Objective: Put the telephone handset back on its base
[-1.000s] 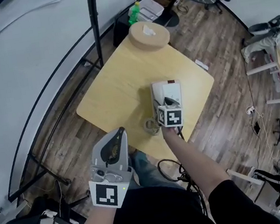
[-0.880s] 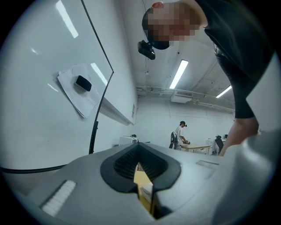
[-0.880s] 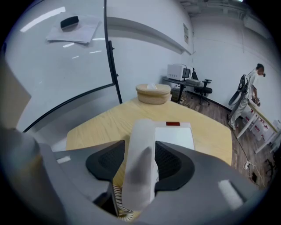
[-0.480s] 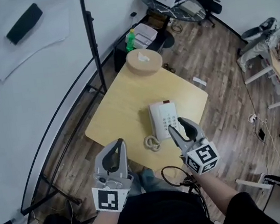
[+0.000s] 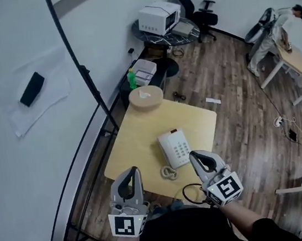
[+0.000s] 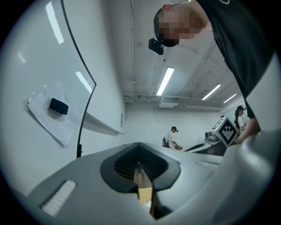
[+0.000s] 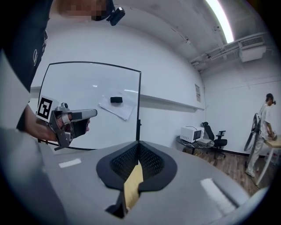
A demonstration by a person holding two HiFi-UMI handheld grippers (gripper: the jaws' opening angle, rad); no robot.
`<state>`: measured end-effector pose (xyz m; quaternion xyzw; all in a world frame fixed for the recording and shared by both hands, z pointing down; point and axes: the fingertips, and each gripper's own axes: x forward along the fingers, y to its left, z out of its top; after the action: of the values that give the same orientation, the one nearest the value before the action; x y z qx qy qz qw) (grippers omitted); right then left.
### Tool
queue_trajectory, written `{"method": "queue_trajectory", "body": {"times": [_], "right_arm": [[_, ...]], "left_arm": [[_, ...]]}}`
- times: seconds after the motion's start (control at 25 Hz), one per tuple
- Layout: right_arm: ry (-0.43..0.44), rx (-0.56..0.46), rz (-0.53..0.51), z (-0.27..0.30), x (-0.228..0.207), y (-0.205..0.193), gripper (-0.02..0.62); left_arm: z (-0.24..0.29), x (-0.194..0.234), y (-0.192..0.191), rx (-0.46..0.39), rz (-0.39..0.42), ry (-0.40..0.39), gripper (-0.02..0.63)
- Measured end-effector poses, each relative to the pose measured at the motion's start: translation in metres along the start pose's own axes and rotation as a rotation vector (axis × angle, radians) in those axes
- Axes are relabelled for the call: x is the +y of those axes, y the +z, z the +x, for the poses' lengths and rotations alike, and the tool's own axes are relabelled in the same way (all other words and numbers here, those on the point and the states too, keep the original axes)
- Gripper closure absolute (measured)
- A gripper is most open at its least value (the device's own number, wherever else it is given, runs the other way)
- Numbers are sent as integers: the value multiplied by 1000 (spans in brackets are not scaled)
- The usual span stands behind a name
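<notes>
Telephone handset [image 5: 166, 150]: lying on its base [image 5: 180, 147] on the table [image 5: 137, 141], ahead of and between both jaws, long axis pointing away from you, leaning slightly left. You are holding the left gripper [image 5: 130, 173] with its jaws pressed together. The right gripper [image 5: 196, 156] jaws are closing together, empty.

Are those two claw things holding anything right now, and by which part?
Nothing is held: left gripper and right gripper both have jaws together and empty. The telephone lies on the table.
</notes>
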<state>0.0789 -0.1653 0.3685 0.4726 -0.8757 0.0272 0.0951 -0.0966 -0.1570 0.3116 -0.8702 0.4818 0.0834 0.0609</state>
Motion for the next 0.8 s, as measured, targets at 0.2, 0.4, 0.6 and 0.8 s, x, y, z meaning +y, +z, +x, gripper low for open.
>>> {"method": "queue_trajectory", "body": {"times": [0.2,0.4,0.6,0.8], "right_arm": [[-43,-25,8,-13,-5,2,588],[-43,-43,10,-23,-3,9,587],[-42,-30,23,-26,-5,6,588],[-38,-30,34,-22,-2,3,588]], "left_arm": [[4,-17,10,-9,13,-38,606],[4,-28,18,-20,18,-43,606],[3,-30,21,-17,22,-37,606],[-1,-27,15,1,23,-30,606]]}}
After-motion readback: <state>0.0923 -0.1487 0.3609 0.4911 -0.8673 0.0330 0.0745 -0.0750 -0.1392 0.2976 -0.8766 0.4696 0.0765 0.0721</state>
